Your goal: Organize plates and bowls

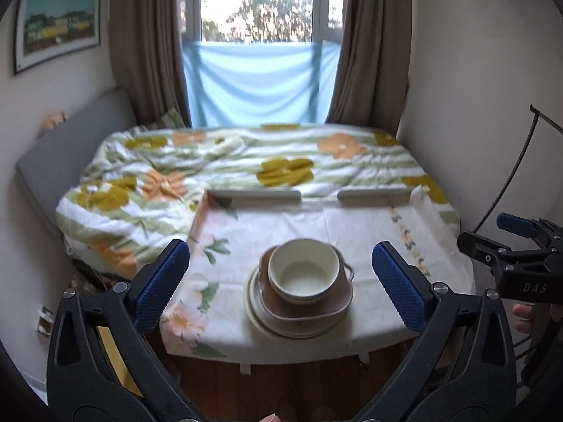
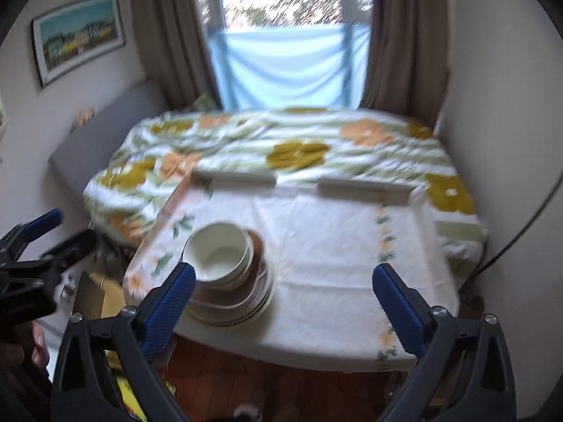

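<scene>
Blue-padded jaws of the left gripper are spread wide, nothing grasped. Likewise released is the right gripper. Beyond both, a cream bowl is nested in a brown dish atop stacked plates on the floral tablecloth.

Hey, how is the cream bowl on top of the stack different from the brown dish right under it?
The round cream bowl is pale inside and out; the brown dish is tan-brown with a light rim. The cream bowl is narrower and sits nested inside the brown dish, which spreads wider and looks squarish with rounded corners. Both stand upright in one stack on the pale plates.
</scene>
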Motion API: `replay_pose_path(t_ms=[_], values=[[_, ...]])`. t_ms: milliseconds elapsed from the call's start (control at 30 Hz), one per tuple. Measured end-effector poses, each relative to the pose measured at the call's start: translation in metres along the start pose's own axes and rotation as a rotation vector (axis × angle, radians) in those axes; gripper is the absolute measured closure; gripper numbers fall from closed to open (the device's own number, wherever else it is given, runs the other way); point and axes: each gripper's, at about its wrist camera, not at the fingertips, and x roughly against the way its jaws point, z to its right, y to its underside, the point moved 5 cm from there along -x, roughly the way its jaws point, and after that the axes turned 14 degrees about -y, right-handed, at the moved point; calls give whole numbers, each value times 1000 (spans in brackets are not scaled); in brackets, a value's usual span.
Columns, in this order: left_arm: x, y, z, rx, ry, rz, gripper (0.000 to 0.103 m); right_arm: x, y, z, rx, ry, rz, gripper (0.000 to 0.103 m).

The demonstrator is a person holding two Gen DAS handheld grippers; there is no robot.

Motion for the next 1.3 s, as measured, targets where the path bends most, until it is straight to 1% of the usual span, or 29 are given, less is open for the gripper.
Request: replay_pose_path(t_ms=[67, 167, 333, 500, 667, 767, 833, 1300], values=[[9, 0, 1, 7, -14, 18, 0, 14, -1, 2, -15, 24, 53, 2], [19, 2, 0, 21, -25, 45, 0, 29, 0, 1, -4, 72, 107, 2], [35, 5, -3, 5, -74, 103, 0, 43, 5, -3, -2, 88, 149, 2], [39, 8, -6, 0, -98, 128, 0, 50, 5, -9, 25, 98, 188, 2], [42, 8, -6, 6, -84, 139, 0, 56, 5, -13, 37, 110, 205, 2], [46, 7, -6, -6, -96, 157, 0, 57, 6, -14, 35, 112, 208, 2], [47, 5, -6, -3, -91, 164, 0, 58, 6, -15, 36, 114, 209, 2], [47, 4, -3, 1, -81, 171, 0, 59, 5, -13, 35, 119, 213, 2]])
